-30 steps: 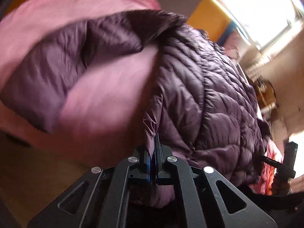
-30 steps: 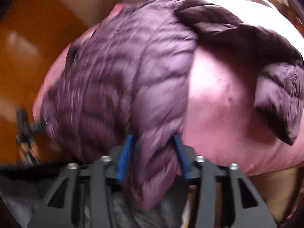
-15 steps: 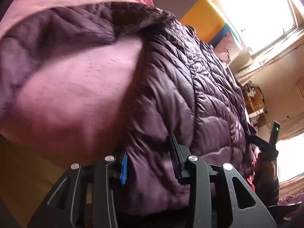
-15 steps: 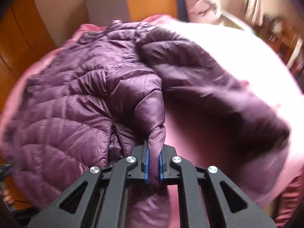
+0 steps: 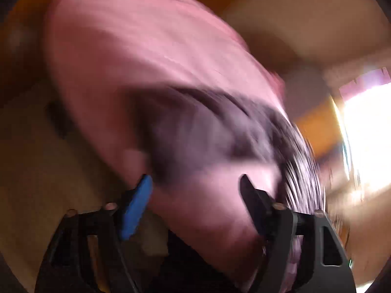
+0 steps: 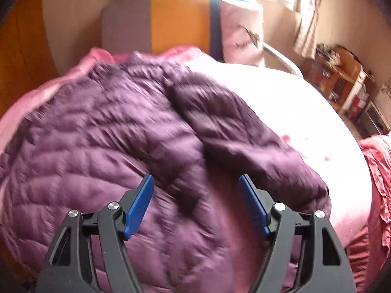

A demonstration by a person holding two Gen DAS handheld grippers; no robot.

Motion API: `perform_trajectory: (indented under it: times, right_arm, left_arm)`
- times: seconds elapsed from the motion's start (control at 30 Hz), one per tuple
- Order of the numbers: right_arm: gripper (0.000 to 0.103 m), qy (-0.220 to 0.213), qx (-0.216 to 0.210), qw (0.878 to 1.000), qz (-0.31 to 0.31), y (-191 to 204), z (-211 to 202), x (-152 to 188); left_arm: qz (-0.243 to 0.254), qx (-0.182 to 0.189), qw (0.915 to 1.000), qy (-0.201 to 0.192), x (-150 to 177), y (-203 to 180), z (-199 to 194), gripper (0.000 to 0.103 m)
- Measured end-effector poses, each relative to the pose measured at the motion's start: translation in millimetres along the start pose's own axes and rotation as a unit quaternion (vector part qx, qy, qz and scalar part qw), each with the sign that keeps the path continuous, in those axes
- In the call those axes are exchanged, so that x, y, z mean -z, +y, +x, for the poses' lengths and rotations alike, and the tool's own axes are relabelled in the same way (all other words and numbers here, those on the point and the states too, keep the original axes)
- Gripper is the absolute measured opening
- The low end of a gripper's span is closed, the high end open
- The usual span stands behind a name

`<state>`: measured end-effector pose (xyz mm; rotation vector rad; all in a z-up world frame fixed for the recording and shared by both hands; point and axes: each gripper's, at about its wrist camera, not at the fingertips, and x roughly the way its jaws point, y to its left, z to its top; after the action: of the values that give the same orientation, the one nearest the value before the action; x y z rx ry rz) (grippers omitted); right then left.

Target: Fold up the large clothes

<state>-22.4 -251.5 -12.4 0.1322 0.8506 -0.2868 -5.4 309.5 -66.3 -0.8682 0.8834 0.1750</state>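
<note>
Bed (image 6: 305,102), pink sheet: carries your purple puffer jacket (image 6: 97,146) on its left half, one sleeve (image 6: 244,141) flung right. Right tool (image 6: 196,205): jaws opening, nothing clamped, above jacket. Left tool (image 5: 195,202): jaws opening, empty, view blurred.

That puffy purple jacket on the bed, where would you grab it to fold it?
Probably the sleeve lying spread to the right of the purple jacket. Come from above at its free cuff end: it lies loose on the pink bedcover. The right tool, opening, holds nothing.
</note>
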Motion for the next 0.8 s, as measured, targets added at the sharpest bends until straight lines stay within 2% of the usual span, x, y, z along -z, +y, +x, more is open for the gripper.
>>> perform_trajectory:
  times: [0.07,0.1,0.17,0.27,0.33,0.37,0.4,0.43,0.47,0.5,0.57,0.6,0.63,0.7,0.77,0.8]
  right_arm:
    - [0.075,-0.003,-0.024,1.0,-0.019,23.1,3.9,-9.2]
    - [0.075,-0.001,-0.036,0.999,-0.033,36.8,6.7,-11.1]
    - [0.075,0.003,-0.052,0.997,-0.055,56.5,7.2,-8.3]
    - [0.075,0.024,-0.081,0.993,-0.079,97.5,27.7,-6.2]
    - [0.075,0.035,-0.092,0.991,-0.096,119.7,38.2,-1.6]
    - [0.075,0.04,-0.096,0.989,-0.105,130.0,41.8,-0.3]
    - [0.075,0.043,-0.102,0.988,-0.11,137.3,45.2,0.8]
    - [0.075,0.047,-0.108,0.986,-0.115,144.7,48.8,1.2]
    - [0.075,0.05,-0.113,0.985,-0.12,151.7,52.5,2.0]
    - [0.075,0.05,-0.116,0.984,-0.126,158.5,53.5,1.9]
    - [0.075,0.047,-0.121,0.982,-0.134,169.1,56.5,-0.5]
    - [0.075,0.045,-0.128,0.982,-0.135,173.4,55.8,-0.8]
    - [0.075,0.048,-0.134,0.98,-0.136,176.5,56.4,0.1]
    - [0.075,0.058,-0.138,0.977,-0.15,187.0,62.6,6.4]
    - [0.077,0.072,-0.128,0.977,-0.156,195.6,74.9,16.0]
    - [0.077,0.074,-0.123,0.978,-0.154,198.5,80.7,20.8]
  left_arm:
    - [-0.066,0.008,0.9978,0.002,-15.2,26.9,3.3,0.081]
    - [-0.104,0.036,0.9938,0.017,-21.8,40.1,9.5,0.081]
    - [-0.138,0.068,0.9877,0.03,-25.1,48.7,16.5,0.081]
    - [-0.141,0.112,0.9828,0.04,-27.2,37.6,20.8,0.081]
    - [-0.123,0.122,0.984,0.041,-27.5,24.0,23.7,0.074]
    - [-0.113,0.115,0.9861,0.041,-29.2,18.0,25.7,0.064]
    - [-0.095,0.102,0.9893,0.041,-32.7,10.9,29.1,0.045]
    - [-0.076,0.088,0.9924,0.041,-37.4,4.1,33.1,0.034]
    - [-0.061,0.081,0.9941,0.038,-43.0,1.9,32.9,0.019]
    - [-0.037,0.069,0.9967,0.021,-51.8,-7.2,34.1,0.012]
    - [0.013,0.037,0.9988,-0.03,-76.2,-27.4,25.1,0.009]
    - [0.028,0.036,0.9974,-0.055,-85.3,-36.3,19.1,0.008]
    - [0.05,0.034,0.9941,-0.09,-98.9,-46.8,6.8,0.008]
    - [0.1,-0.002,0.9841,-0.147,-118.4,-66.5,-7.8,0.006]
    - [0.134,-0.043,0.976,-0.166,-131.6,-74.2,-5.4,0.006]
    - [0.149,-0.077,0.9725,-0.161,-139.2,-75.7,8.8,0.006]
